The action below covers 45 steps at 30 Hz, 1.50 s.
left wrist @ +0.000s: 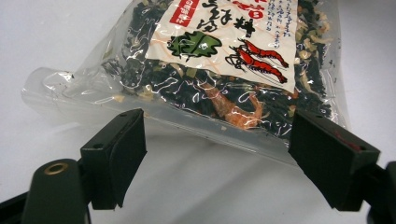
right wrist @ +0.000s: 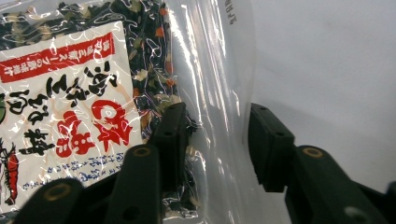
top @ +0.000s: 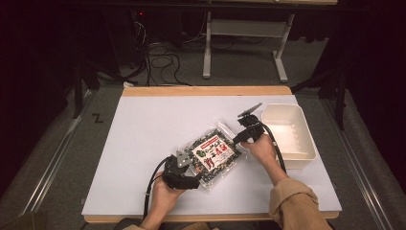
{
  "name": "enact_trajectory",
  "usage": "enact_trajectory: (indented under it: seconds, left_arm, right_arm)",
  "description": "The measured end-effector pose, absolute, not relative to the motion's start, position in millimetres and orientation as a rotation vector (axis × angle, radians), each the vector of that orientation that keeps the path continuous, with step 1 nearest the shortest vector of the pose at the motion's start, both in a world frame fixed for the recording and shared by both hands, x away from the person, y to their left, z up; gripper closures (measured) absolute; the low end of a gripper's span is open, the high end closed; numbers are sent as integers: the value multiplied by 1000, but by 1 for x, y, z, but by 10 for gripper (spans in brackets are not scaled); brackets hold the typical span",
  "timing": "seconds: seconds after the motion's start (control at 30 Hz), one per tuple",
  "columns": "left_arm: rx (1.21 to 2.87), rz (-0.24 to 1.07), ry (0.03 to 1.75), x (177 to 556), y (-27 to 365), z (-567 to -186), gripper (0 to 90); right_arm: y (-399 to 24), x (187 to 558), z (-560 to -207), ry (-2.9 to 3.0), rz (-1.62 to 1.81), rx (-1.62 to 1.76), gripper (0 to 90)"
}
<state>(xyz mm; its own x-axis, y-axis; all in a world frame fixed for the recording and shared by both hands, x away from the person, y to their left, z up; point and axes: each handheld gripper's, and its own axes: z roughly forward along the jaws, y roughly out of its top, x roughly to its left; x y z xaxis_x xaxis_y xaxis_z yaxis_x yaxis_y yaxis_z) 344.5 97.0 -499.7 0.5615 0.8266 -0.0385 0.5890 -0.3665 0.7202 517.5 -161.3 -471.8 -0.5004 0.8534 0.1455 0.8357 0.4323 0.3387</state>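
A clear bag of dark dried seaweed with shrimp (top: 213, 153) lies flat on the white table (top: 139, 134), its white and red label facing up. My left gripper (top: 188, 178) sits at the bag's near left corner. In the left gripper view its jaws (left wrist: 217, 128) stand wide open just short of the bag's sealed edge (left wrist: 140, 100), touching nothing. My right gripper (top: 242, 137) is at the bag's far right end. In the right gripper view one jaw presses on the filled part and the other on the clear plastic edge (right wrist: 219, 93), which bulges between them (right wrist: 217, 123).
A white plastic bin (top: 306, 143) stands at the table's right side, just beyond the right hand. Both forearms come in from the bottom edge. Cables trail from the grippers. A wooden strip borders the table's far edge (top: 206, 90).
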Motion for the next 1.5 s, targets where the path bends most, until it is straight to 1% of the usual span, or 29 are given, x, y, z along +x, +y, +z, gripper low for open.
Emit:
enact_trajectory:
  seconds: [0.03, 0.07, 0.13, 0.2, 0.33, 0.37, 0.4, 0.47, 0.57, 0.77, 0.93, 1.07, 1.1, 1.17, 1.3, 1.37, 1.5]
  left_arm:
    - [2095, 438, 1128, 344, 97, -500, 196]
    - [2098, 441, 1128, 344, 96, -500, 196]
    - [2097, 443, 1127, 344, 96, -500, 197]
    - [2099, 449, 1128, 344, 96, -500, 196]
    - [2096, 446, 1130, 344, 96, -500, 196]
    - [2096, 446, 1129, 344, 96, -500, 195]
    - [2095, 446, 1127, 344, 96, -500, 195]
    - [2094, 447, 1128, 344, 96, -500, 196]
    - [2093, 445, 1127, 344, 96, -500, 196]
    - [2055, 411, 1148, 345, 101, -500, 205]
    - [2030, 428, 1170, 344, 106, -499, 225]
    - [2025, 422, 1177, 345, 109, -499, 225]
    - [2026, 422, 1176, 344, 109, -499, 225]
    - [2028, 425, 1174, 344, 108, -499, 223]
    - [2024, 416, 1180, 344, 109, -499, 223]
    - [2023, 408, 1181, 344, 110, -499, 221]
    - [2012, 403, 1183, 342, 112, -498, 222]
  right_arm:
    - [-162, 517, -469, 2616, 589, 1533, 690]
    - [-162, 517, -469, 2616, 589, 1533, 690]
    - [-164, 515, -464, 2618, 650, 1537, 758]
    - [-161, 513, -464, 2644, 701, 1532, 764]
    - [-151, 511, -467, 2658, 633, 1455, 771]
    - [-153, 513, -465, 2646, 625, 1449, 824]
    - [-153, 513, -465, 2646, 625, 1449, 824]
    - [-157, 514, -465, 2634, 632, 1456, 868]
    - [-157, 513, -466, 2610, 624, 1453, 900]
    - [-155, 510, -462, 2595, 619, 1371, 900]
    - [-153, 504, -455, 2583, 675, 1324, 900]
    - [-153, 501, -433, 2565, 718, 1282, 900]
    - [-153, 501, -433, 2565, 718, 1282, 900]
    - [-154, 497, -419, 2557, 739, 1231, 900]
    - [-152, 493, -406, 2547, 751, 1188, 900]
    - [-150, 489, -391, 2541, 743, 1135, 900]
    - [-151, 487, -378, 2528, 788, 1130, 900]
